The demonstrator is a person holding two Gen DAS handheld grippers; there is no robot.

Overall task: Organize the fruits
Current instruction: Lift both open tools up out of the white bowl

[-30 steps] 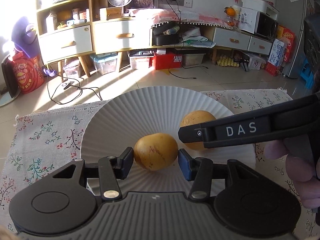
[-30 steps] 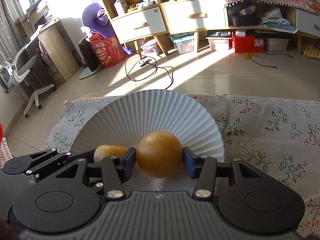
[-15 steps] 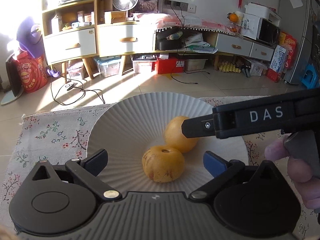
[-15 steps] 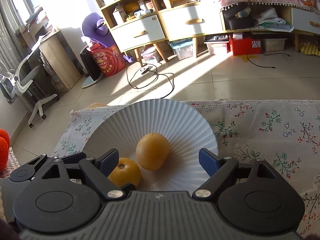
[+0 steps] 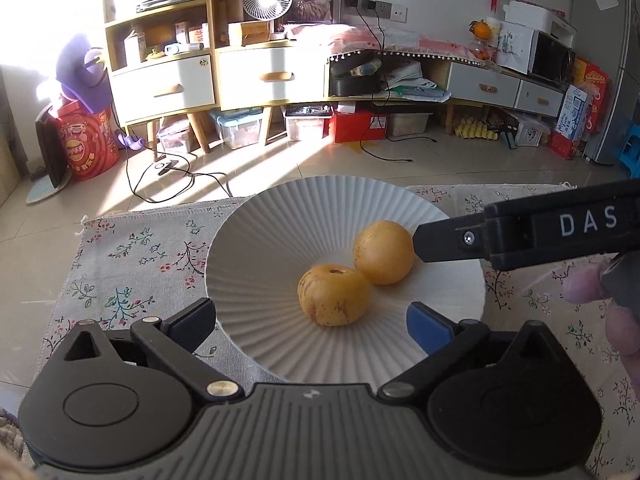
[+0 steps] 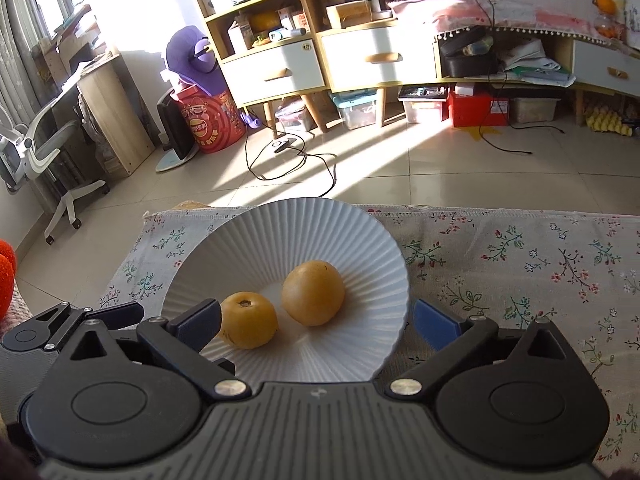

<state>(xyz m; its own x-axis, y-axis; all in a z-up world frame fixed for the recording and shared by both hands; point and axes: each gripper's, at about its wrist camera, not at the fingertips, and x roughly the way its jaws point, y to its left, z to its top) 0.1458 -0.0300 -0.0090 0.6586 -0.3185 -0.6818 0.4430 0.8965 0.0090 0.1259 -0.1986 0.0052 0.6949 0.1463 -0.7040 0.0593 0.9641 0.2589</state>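
Two yellow-orange round fruits lie side by side, touching, in a white ribbed plate (image 5: 280, 224) on a floral tablecloth. In the left wrist view the speckled fruit (image 5: 334, 295) is nearer and the smooth fruit (image 5: 383, 252) lies behind it. My left gripper (image 5: 312, 320) is open and empty, just short of the speckled fruit. The right gripper's finger (image 5: 520, 236) reaches in from the right beside the smooth fruit. In the right wrist view my right gripper (image 6: 318, 322) is open and empty over the plate (image 6: 288, 236), with the speckled fruit (image 6: 249, 320) and the smooth fruit (image 6: 313, 293) ahead.
The floral tablecloth (image 6: 520, 264) covers the table, whose far edge runs just behind the plate. An orange-red object (image 6: 6, 264) shows at the far left of the right wrist view. Beyond lie tiled floor, cables and shelving.
Both grippers opened and let go of their fruits, which now rest on the plate. Both grippers have since pulled back and risen a little.
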